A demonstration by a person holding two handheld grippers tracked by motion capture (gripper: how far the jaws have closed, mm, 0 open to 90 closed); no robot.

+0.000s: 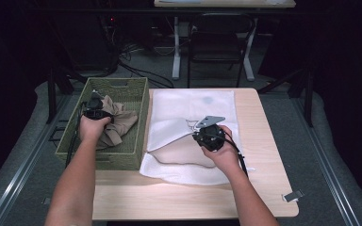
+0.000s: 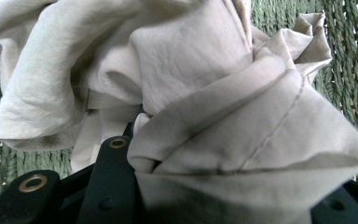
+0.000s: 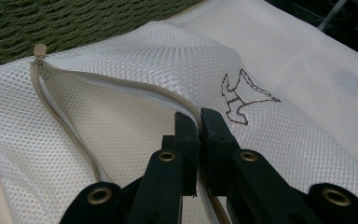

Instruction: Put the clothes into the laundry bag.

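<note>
Right tool (image 3: 198, 122) is clamped on the zipper edge of the white mesh laundry bag (image 3: 135, 93), jaws pinched tight with only a thin lip of mesh between them, holding the mouth propped open. That is the weak spot: a bite this shallow could slide off the zipper tape if the hand lifts or tugs, and the opening would flop shut just as the cloth arrives.

Left tool (image 1: 94, 111) sits down in the green woven basket (image 1: 133, 83), and the beige garment (image 2: 205, 93) is bunched over its jaws; they look closed on a fold, though the cloth hides the tips. A loose, crumpled grab like that may trail fabric and snag on the basket rim.

The garment lies in the basket, wrapped around the left tool; the bag is spread on the desk (image 1: 264, 127) beside the basket, its edge in the right tool.
</note>
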